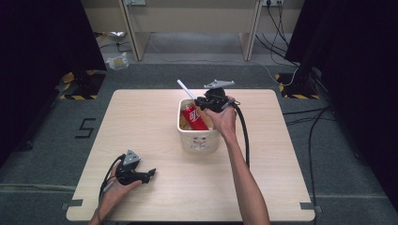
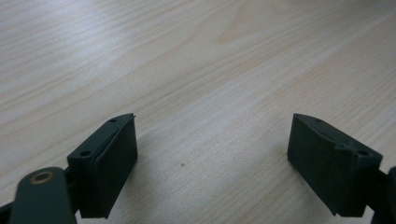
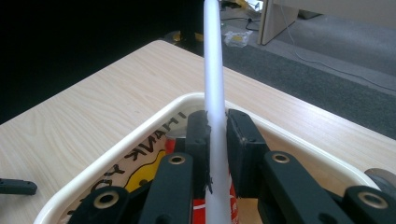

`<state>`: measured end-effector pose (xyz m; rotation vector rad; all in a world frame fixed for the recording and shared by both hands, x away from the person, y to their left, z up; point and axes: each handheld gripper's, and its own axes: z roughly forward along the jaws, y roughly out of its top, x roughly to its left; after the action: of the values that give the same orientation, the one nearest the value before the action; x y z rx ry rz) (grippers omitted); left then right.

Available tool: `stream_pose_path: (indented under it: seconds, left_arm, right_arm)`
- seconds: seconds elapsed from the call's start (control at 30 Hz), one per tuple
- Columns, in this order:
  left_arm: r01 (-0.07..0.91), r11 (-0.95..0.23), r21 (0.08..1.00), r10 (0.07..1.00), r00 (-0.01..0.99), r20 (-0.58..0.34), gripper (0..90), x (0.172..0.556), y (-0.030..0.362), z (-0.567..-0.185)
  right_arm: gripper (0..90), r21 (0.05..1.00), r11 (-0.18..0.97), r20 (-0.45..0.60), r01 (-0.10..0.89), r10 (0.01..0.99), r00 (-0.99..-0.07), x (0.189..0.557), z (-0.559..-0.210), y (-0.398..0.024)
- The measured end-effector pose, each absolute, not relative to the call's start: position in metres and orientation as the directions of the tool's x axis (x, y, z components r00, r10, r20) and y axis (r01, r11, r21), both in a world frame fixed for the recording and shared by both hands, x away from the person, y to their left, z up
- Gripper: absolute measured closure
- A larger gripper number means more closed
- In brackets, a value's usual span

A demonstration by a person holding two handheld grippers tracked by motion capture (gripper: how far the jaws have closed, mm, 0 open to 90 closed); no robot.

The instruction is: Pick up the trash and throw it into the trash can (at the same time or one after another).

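Right gripper point(image 3: 215, 135): jaws closed tight on a white straw point(image 3: 214, 70), held over the cream tub point(image 1: 199, 133) at table centre. The high view gives the layout, with a red can point(image 1: 193, 117) leaning inside the tub and the straw slanting up to the left; the right gripper view adds the pinch itself and black lettering on the tub's inner wall. Left gripper point(image 2: 212, 154): jaws wide apart, holding nothing, resting on the wooden table point(image 1: 155, 126) at its near left; the left gripper view adds bare wood grain between the pads.

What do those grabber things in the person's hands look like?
Both are black. The left gripper and right gripper each carry a grey three-cornered plate on top and trail a black cable. Their chunky jaws have brass-coloured rivets. The person's forearms are bare, no sleeves.
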<state>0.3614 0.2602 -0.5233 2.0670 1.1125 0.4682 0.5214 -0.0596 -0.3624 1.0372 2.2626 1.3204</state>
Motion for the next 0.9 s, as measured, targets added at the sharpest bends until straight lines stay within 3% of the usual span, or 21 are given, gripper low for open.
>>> stream_pose_path:
  seconds: [0.3,0.9]
  left_arm:
    - [0.562,-0.359,0.745,0.829,0.559,-0.023,15.3,0.3614,0.2602,-0.5234]
    - [0.562,-0.359,0.745,0.829,0.559,-0.023,15.2,0.3614,0.2602,-0.5234]
  right_arm:
    - [78.5,0.844,0.314,0.083,0.436,0.726,-0.683,0.5232,-0.3640,-0.0580]
    - [67.8,0.840,0.319,0.070,0.438,0.738,-0.671,0.5160,-0.3593,-0.0674]
